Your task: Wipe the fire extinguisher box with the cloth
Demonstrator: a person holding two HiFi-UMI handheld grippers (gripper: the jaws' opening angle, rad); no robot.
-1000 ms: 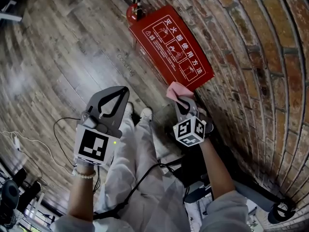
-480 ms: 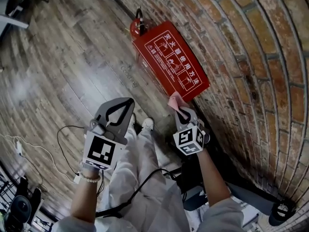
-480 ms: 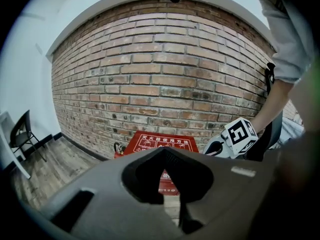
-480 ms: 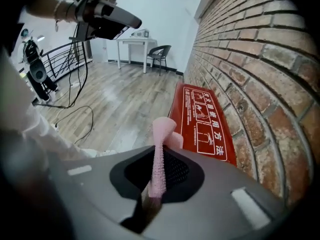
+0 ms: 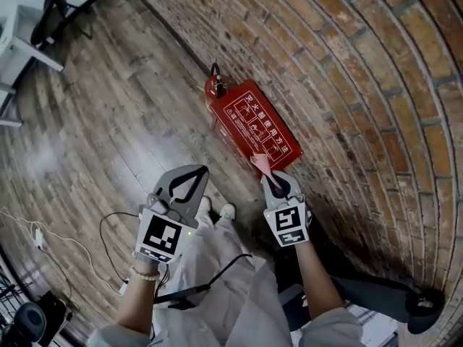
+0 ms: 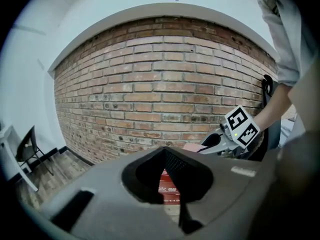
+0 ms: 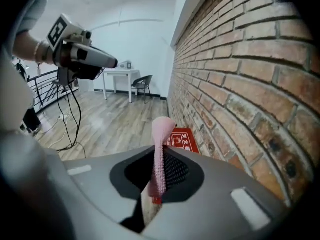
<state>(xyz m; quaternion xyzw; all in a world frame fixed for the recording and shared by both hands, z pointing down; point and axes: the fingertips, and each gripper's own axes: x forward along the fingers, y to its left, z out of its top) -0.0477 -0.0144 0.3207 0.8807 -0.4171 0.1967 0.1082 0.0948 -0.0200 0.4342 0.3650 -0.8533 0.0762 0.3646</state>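
Fire extinguisher box [image 5: 255,125] lies on the floor [image 5: 108,100] against the brick wall [image 5: 347,63]. Right claw [image 5: 270,176] clamps a pink cloth [image 5: 260,163] near its near end; left claw [image 5: 198,172] is closed, empty.

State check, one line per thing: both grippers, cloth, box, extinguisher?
left gripper: jaws shut, empty.
right gripper: jaws shut on cloth.
cloth: pinched, sticking up past the jaws, clear of the box.
fire extinguisher box: on floor against brick wall, untouched.
fire extinguisher: upright at box's far end.
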